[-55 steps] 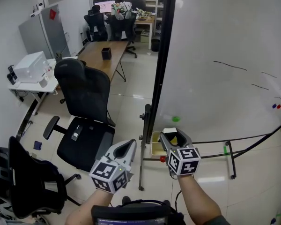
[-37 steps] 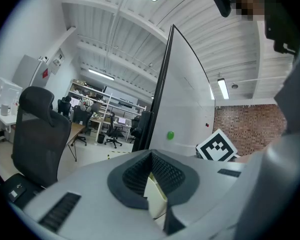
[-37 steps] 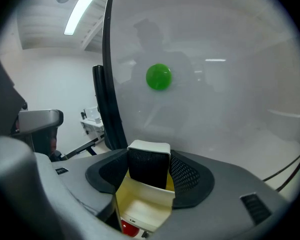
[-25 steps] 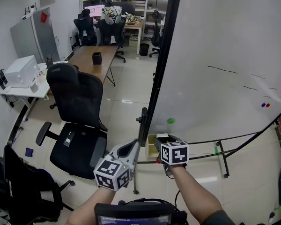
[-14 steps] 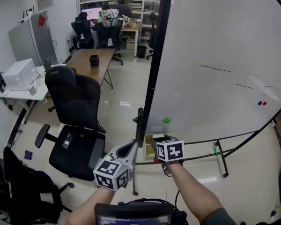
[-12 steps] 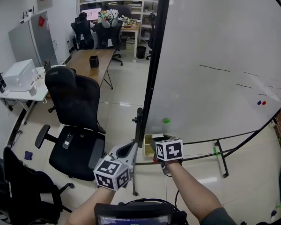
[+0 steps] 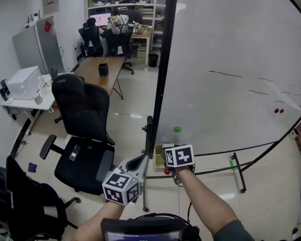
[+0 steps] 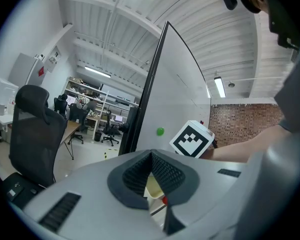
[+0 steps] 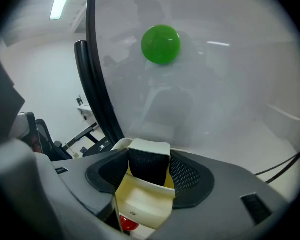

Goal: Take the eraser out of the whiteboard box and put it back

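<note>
The whiteboard box (image 9: 140,204) is a cream open-topped tray fixed at the foot of the whiteboard (image 7: 231,59), just beside its black frame post (image 7: 163,69). The eraser (image 9: 148,168) stands upright at the back of the box, its black felt body rising out of the open top and its pale cap above the rim.

The right claw (image 9: 149,159) reaches steeply down over the box. It is spread wide and pinching the eraser, with a ribbed pad lying against each side of the felt. In the head view its marker cube (image 7: 179,155) covers most of the box, and only the left edge of the tray (image 7: 157,158) shows.

A green magnet (image 9: 161,44) sits on the board above the box. A small red round thing (image 9: 128,224) hangs just under the front wall of the box.

The left claw (image 8: 151,155) is held near level, near the box and to its left. Its tips are pressed together with nothing between them, and the box (image 8: 154,188) shows through the gap below them.

A black office chair (image 7: 85,114) stands on the floor well apart from the box, further left, and a brown tabletop (image 7: 103,67) lies beyond it.
</note>
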`<state>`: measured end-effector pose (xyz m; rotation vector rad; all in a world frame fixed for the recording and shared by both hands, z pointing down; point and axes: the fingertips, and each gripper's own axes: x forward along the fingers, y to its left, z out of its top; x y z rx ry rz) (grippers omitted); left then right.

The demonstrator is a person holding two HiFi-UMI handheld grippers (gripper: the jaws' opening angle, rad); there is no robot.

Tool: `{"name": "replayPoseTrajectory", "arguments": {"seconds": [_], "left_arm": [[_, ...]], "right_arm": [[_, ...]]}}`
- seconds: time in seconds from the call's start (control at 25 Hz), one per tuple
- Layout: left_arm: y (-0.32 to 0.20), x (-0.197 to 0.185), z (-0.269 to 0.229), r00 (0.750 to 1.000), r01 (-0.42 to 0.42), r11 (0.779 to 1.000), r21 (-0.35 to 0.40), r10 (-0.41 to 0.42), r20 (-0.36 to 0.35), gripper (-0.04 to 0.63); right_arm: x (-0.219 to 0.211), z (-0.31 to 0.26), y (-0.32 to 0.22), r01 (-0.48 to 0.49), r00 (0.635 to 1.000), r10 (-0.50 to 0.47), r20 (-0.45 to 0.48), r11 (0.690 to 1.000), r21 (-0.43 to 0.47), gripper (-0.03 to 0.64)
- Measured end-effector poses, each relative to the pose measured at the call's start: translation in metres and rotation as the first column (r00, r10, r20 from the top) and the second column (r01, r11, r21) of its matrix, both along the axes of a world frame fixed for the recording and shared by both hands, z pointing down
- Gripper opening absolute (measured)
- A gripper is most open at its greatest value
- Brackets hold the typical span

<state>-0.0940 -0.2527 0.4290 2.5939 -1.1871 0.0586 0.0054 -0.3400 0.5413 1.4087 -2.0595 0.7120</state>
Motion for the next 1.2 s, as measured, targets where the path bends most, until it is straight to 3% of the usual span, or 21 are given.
{"name": "replayPoseTrajectory", "arguments": {"seconds": [0.48, 0.72, 1.2], "left_arm": [[0.024, -0.010, -0.001, 0.998, 0.050, 0.999, 0.016, -0.050, 0.044, 0.037], [0.033, -0.017, -0.002, 0.995, 0.088, 0.996, 0.017, -0.089, 0.054, 0.037], [0.043, 0.002, -0.005, 0.997, 0.074, 0.997, 0.015, -0.075, 0.036, 0.037]], "right_arm": [[0.005, -0.004, 0.008, 0.025, 1.000, -0.026, 0.006, 1.000, 0.006, 0.289], [0.011, -0.019, 0.013, 0.038, 0.995, -0.043, 0.093, 0.997, 0.060, 0.302], [0.018, -0.026, 0.019, 0.032, 0.992, -0.040, 0.121, 0.997, 0.071, 0.302]]}}
